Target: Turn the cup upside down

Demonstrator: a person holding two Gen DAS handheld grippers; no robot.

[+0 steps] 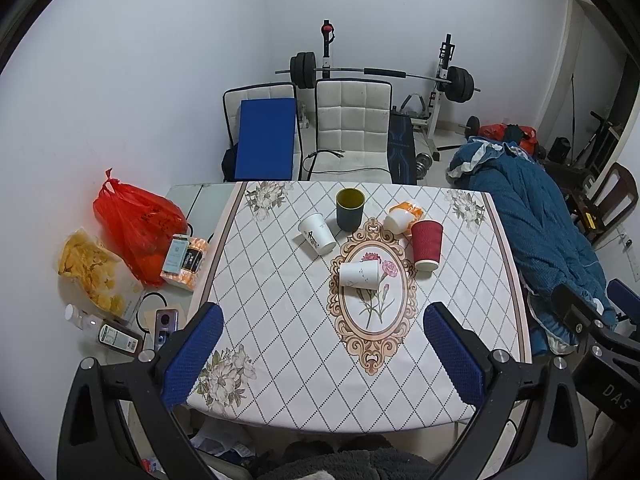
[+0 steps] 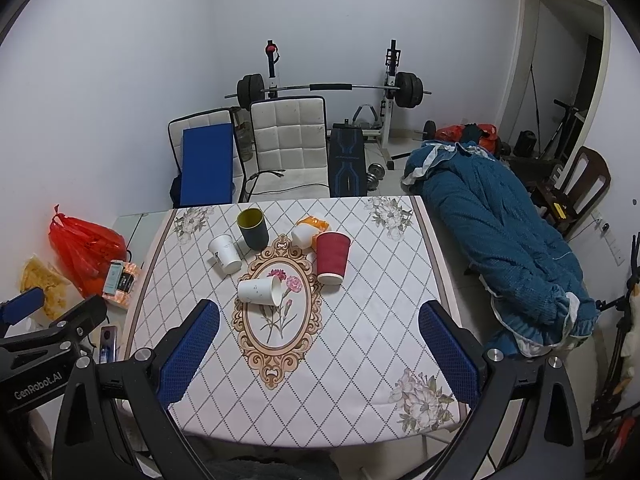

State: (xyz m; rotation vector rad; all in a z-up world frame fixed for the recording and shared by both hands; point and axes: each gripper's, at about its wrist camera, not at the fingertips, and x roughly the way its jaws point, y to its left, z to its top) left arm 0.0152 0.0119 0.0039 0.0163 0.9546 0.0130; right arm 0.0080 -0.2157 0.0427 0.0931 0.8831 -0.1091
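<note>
White paper cup point(image 1: 359, 275) (on its side) lies beyond left hand-held gripper point(image 1: 323, 350).

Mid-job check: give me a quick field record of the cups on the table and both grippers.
dark cup: upright, mouth up, far centre of the table
red cup: appears to stand mouth up
white cup with black mark: tilted, appears mouth up, left of the dark cup
white speckled cup: on its side, on the flower medallion
orange-and-white cup: on its side, behind the red cup
left gripper: open, empty, above the near table edge
right gripper: open, empty, above the near table edge
</note>
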